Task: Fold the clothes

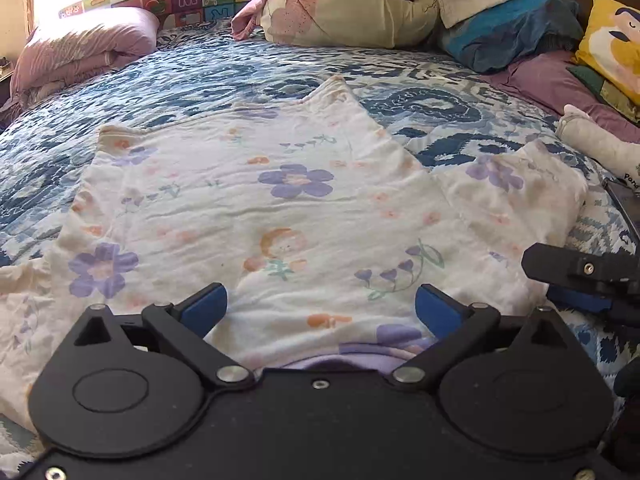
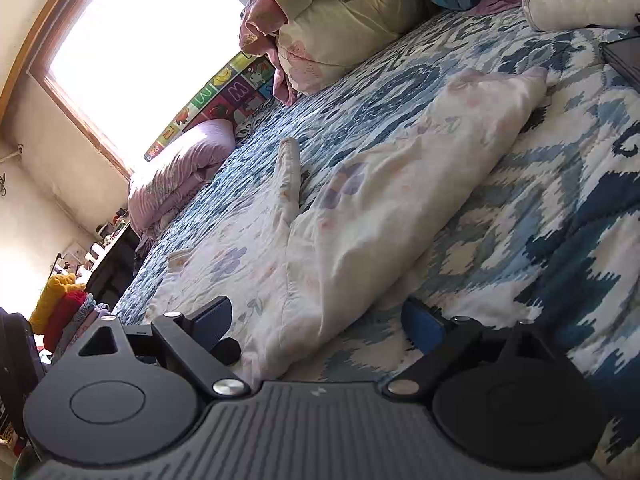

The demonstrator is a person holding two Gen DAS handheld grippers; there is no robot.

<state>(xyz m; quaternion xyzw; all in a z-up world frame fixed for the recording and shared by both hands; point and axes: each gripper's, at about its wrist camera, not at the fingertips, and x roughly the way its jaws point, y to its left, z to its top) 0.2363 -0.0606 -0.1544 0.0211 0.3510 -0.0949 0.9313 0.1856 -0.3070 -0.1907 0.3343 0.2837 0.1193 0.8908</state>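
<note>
A cream floral garment point(image 1: 256, 208) with purple flowers lies spread flat on the blue patterned bedspread point(image 1: 192, 76). My left gripper point(image 1: 320, 312) is open, its blue pads on either side of the garment's near edge by the lilac collar. My right gripper point(image 2: 318, 324) is open, low over the bed, its jaws straddling the garment's sleeve point(image 2: 384, 208), which lies bunched and stretched away from it. The right gripper's fingers point(image 1: 580, 276) also show at the right edge of the left wrist view, beside the sleeve point(image 1: 516, 196).
Piled quilts and pillows point(image 1: 360, 4) sit at the far side of the bed. A lilac pillow point(image 1: 84, 44) lies far left, a yellow cushion point(image 1: 612, 44) and a white soft toy point(image 1: 596, 140) right. A dark flat object point(image 2: 624, 56) lies near the toy. Folded clothes point(image 2: 60, 304) stack off the bed.
</note>
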